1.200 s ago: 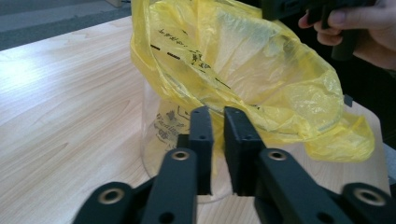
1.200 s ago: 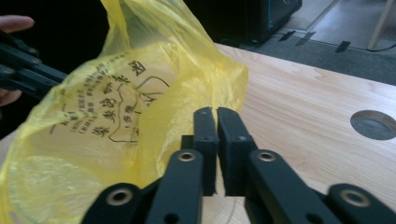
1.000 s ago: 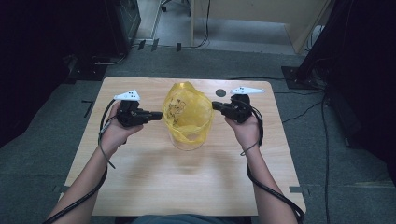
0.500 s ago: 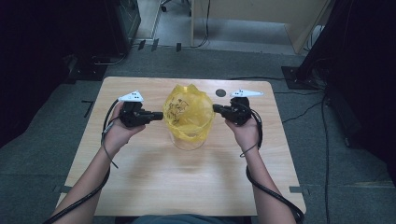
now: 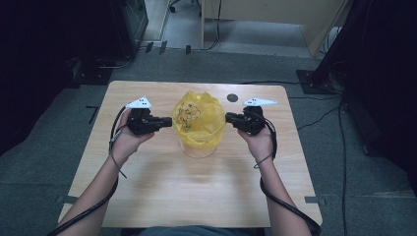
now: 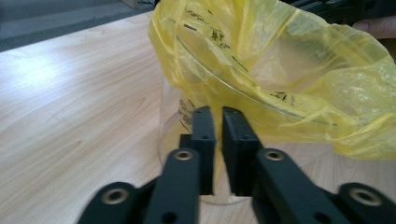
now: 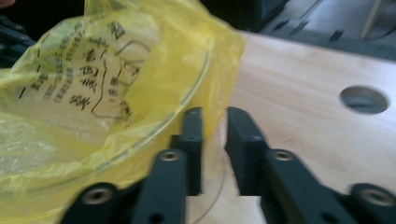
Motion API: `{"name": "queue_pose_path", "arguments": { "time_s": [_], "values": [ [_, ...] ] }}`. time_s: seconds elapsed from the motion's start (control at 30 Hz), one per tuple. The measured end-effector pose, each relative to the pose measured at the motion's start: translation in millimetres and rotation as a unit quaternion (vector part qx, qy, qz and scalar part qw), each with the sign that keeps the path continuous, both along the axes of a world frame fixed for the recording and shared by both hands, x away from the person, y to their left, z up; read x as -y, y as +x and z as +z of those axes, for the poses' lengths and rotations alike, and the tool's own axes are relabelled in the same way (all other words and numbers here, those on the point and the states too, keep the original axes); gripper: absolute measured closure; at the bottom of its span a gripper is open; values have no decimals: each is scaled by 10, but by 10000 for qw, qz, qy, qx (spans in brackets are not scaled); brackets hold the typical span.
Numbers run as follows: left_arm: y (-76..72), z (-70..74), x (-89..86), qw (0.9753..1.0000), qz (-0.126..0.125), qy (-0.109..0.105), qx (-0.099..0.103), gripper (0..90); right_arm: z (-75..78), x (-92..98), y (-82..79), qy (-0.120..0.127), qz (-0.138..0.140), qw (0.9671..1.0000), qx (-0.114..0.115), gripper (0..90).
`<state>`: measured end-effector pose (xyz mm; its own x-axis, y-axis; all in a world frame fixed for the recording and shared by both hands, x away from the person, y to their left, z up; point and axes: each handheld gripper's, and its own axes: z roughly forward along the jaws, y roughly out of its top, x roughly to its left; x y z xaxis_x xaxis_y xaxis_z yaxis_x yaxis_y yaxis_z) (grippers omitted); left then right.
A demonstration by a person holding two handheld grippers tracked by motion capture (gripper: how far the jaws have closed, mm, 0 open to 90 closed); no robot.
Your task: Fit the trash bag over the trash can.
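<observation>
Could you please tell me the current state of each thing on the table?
yellow bag: open, draped over the container's rim.
clear container: upright, lined with the bag.
left gripper: jaws nearly closed at the bag's edge.
right gripper: jaws nearly closed on the bag's hem.
</observation>
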<state>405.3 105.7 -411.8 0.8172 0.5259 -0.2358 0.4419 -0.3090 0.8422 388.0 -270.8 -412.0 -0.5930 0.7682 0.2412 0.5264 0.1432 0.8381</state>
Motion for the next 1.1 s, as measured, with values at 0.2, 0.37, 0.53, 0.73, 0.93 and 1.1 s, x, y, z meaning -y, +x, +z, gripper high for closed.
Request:
{"name": "queue_pose_path", "arguments": {
  "time_s": [0.2, 0.37, 0.53, 0.73, 0.93, 1.1],
  "values": [
    [34, 99, -106, 9999, -8, -53, 107, 706, 110, 101, -31, 234, -76, 9993, 298, 690],
    [64, 201, -128, 9996, -54, -118, 249, 674, 182, 60, -25, 366, 88, 9987, 354, 682],
    [127, 325, -64, 9992, -126, -146, 352, 675, 220, -50, 56, 149, 372, 9981, 473, 620],
    [158, 429, 94, 9978, -392, -141, 514, 689, 254, -162, 145, 82, 485, 9975, 507, 597],
    [220, 433, 233, 9970, -547, -117, 536, 654, 292, -216, 147, 45, 629, 9964, 571, 633],
    [274, 413, 332, 9958, -652, -33, 646, 611, 297, -243, 169, -27, 787, 9949, 622, 643]
  ]
}}
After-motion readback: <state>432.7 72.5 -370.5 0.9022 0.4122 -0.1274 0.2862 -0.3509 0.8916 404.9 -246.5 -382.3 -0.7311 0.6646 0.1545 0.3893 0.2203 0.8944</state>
